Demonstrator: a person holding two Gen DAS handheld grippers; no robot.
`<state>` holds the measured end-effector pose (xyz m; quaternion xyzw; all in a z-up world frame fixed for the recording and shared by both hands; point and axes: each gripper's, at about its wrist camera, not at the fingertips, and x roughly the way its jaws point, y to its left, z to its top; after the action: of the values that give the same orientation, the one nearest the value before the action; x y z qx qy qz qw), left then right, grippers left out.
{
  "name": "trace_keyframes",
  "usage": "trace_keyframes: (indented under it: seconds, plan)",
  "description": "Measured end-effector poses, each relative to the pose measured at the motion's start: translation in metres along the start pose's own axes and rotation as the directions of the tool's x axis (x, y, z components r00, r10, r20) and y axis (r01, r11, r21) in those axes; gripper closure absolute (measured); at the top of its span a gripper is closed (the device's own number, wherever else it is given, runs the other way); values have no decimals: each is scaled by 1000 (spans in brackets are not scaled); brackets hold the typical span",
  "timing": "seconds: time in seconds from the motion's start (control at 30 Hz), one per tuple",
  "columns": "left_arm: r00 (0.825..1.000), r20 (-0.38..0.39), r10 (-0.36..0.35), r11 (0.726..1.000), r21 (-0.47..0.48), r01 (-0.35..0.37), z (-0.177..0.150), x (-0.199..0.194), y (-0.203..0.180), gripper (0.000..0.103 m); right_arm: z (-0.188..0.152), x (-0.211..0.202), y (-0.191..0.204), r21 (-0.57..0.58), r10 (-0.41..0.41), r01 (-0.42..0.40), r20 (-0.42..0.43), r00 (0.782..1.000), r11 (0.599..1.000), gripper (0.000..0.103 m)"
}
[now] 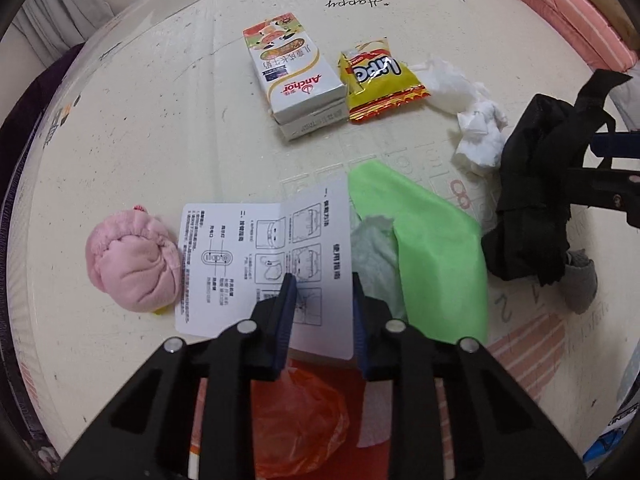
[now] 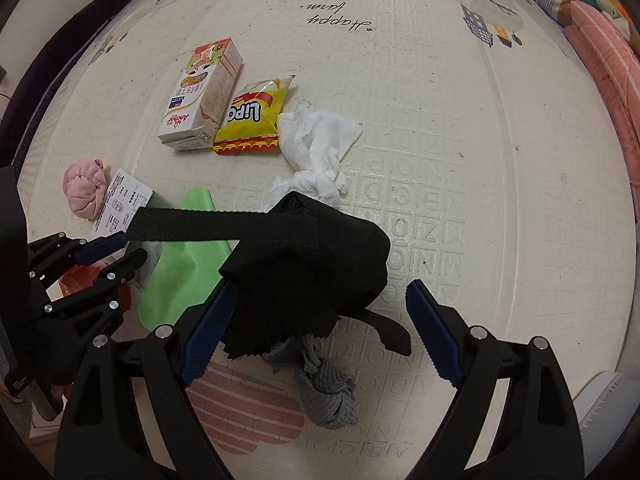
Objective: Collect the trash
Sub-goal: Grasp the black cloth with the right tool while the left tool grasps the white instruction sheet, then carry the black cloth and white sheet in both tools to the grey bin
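On a cream play mat lie an Anchor milk carton (image 1: 294, 76) (image 2: 202, 94), a yellow snack packet (image 1: 378, 78) (image 2: 254, 118), crumpled white tissue (image 1: 474, 120) (image 2: 316, 152), a white instruction leaflet (image 1: 266, 256) (image 2: 120, 204), a green cloth (image 1: 432, 256) (image 2: 180, 268) and an orange plastic bag (image 1: 300, 412). My left gripper (image 1: 324, 286) (image 2: 116, 246) is open, its fingers on either side of the leaflet's right part. My right gripper (image 2: 320, 304) is open, with a black fabric bag (image 2: 308, 264) (image 1: 536, 204) between its fingers, resting against the left finger.
A pink rolled sock (image 1: 134, 262) (image 2: 84, 188) lies left of the leaflet. A grey rolled sock (image 2: 326, 388) (image 1: 578, 280) lies under the black bag. Pink striped bedding (image 2: 612, 80) borders the mat on the right. Dark fabric (image 1: 24, 120) edges the left.
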<state>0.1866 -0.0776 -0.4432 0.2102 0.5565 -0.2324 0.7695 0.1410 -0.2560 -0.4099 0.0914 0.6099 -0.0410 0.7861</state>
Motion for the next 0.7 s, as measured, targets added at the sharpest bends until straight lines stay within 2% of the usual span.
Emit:
trace_keyframes:
  seconds: [0.07,0.13,0.2,0.3,0.33,0.4,0.5,0.7]
  plan:
    - [1000,8,-11,1000,-7,11,0,-3,3,81,1,0,0,5,8,-8,5,1000,1000,20]
    - [1000,16,-15,1000,-15,15,1,-5,6,84,2,1,1,8,25,-25,-1,1000,1000,37]
    - [1000,20,-7,1000,-12,8,3,-7,7,88,2,2,3,12,33,-33,-12,999,999,42]
    - [1000,20,9,1000,-14,-8,6,-13,11,94,3,0,7,8,30,-30,-10,999,1000,55]
    - [1000,18,21,1000,-18,-21,8,-13,13,95,3,0,7,13,36,-36,-10,999,999,67]
    - [998,19,60,998,-22,-59,9,-16,19,95,3,-2,8,19,40,-39,-8,999,999,74]
    - [994,14,105,994,-21,-105,8,-19,23,99,4,-7,11,5,38,-38,5,999,999,94]
    - [995,26,101,994,-46,-100,12,-34,31,102,7,-21,8,29,51,-52,27,998,998,99]
